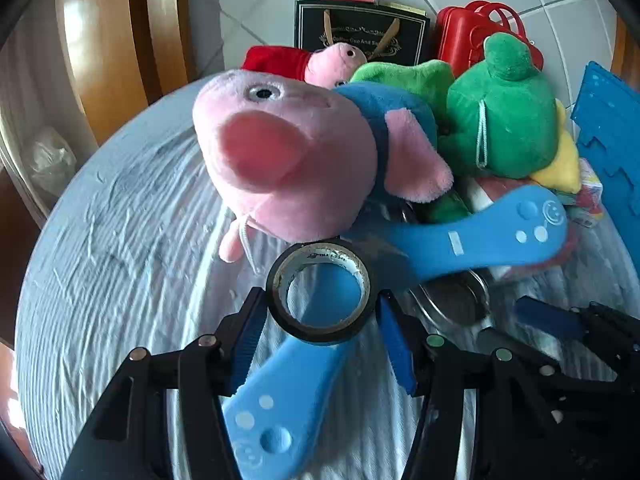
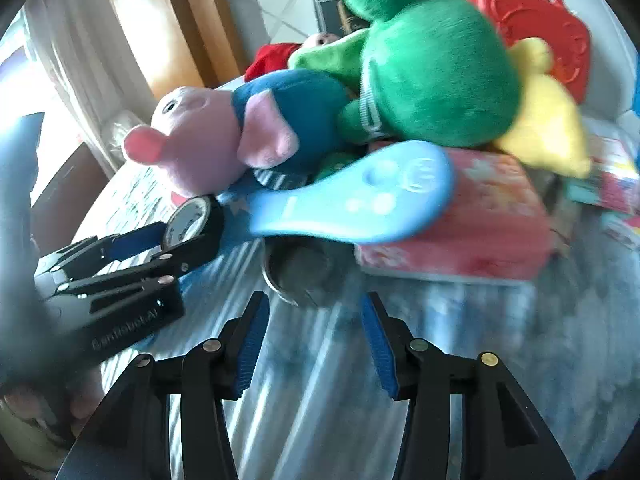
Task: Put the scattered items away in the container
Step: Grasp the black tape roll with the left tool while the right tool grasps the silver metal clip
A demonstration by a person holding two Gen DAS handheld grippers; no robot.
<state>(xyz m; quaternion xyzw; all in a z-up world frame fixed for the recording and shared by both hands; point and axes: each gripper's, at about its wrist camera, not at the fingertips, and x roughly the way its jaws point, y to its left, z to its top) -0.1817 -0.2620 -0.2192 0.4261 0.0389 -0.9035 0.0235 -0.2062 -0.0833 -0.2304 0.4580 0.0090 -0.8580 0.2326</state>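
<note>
My left gripper (image 1: 322,312) is shut on a roll of black tape (image 1: 322,330), held above a blue plastic paddle (image 1: 280,412). The tape also shows in the right wrist view (image 2: 194,220), between the left gripper's fingers (image 2: 136,240). Behind it lie a pink pig plush in blue (image 1: 288,152), a green plush (image 1: 504,112) and a second blue paddle (image 1: 480,232). My right gripper (image 2: 314,340) is open and empty above the blue cloth, in front of a round metal lid (image 2: 300,272). The right gripper also shows in the left wrist view (image 1: 560,320).
A pink box (image 2: 460,224) lies under the green plush (image 2: 432,72). A red plastic case (image 1: 476,32), a black gift bag (image 1: 360,32), a small pig plush in red (image 1: 316,62) and a blue tray (image 1: 612,136) sit behind. The blue cloth (image 1: 120,260) covers the round table.
</note>
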